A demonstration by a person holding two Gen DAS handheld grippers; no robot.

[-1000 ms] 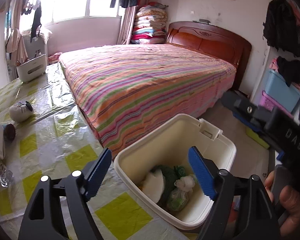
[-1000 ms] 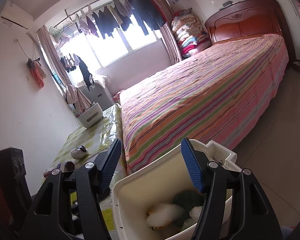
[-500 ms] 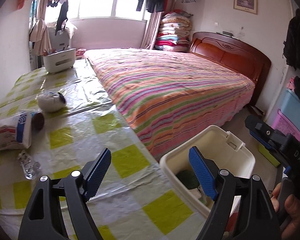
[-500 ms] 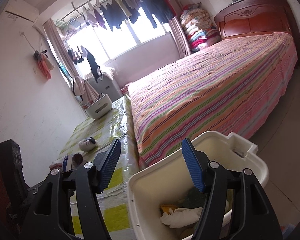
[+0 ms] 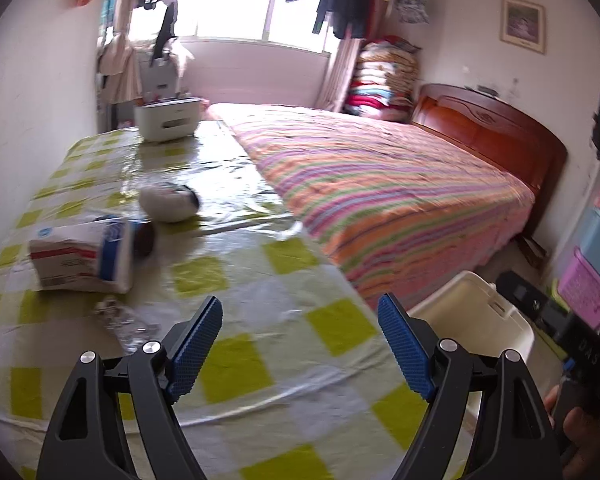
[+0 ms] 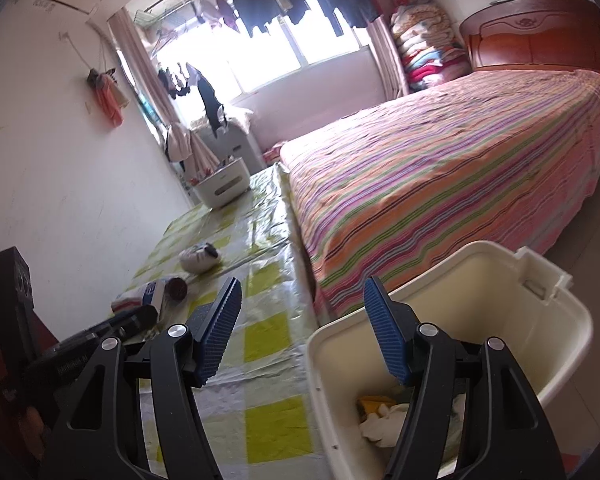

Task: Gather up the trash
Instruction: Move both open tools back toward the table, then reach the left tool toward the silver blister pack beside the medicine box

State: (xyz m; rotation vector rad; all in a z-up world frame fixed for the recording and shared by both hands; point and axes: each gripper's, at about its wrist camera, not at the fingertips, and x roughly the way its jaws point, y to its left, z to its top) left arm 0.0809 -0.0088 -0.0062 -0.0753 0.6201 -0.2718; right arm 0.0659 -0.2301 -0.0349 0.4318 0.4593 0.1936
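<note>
A cream plastic bin (image 6: 540, 316) stands on the floor between the table and the bed, with crumpled white and yellow trash (image 6: 380, 416) at its bottom. My right gripper (image 6: 302, 332) hangs open and empty over the bin's near-left rim. My left gripper (image 5: 300, 344) is open and empty above the checked tablecloth (image 5: 236, 364); the bin (image 5: 480, 316) is at its right. On the table lie a crumpled clear wrapper (image 5: 124, 320), a white-and-blue paper pack (image 5: 84, 256), a dark round thing (image 5: 144, 240) and a white crumpled lump (image 5: 168, 204).
A bed with a striped cover (image 5: 388, 196) runs along the table's right side. A white box (image 5: 168, 118) sits at the table's far end by the window. Coloured storage bins (image 5: 592, 264) stand by the right wall. A hand (image 5: 580, 428) holds the other gripper.
Both views have swung left from the bin toward the table. In the left wrist view the bin slid to the right edge and the table trash came closer. Both grippers stayed open.
</note>
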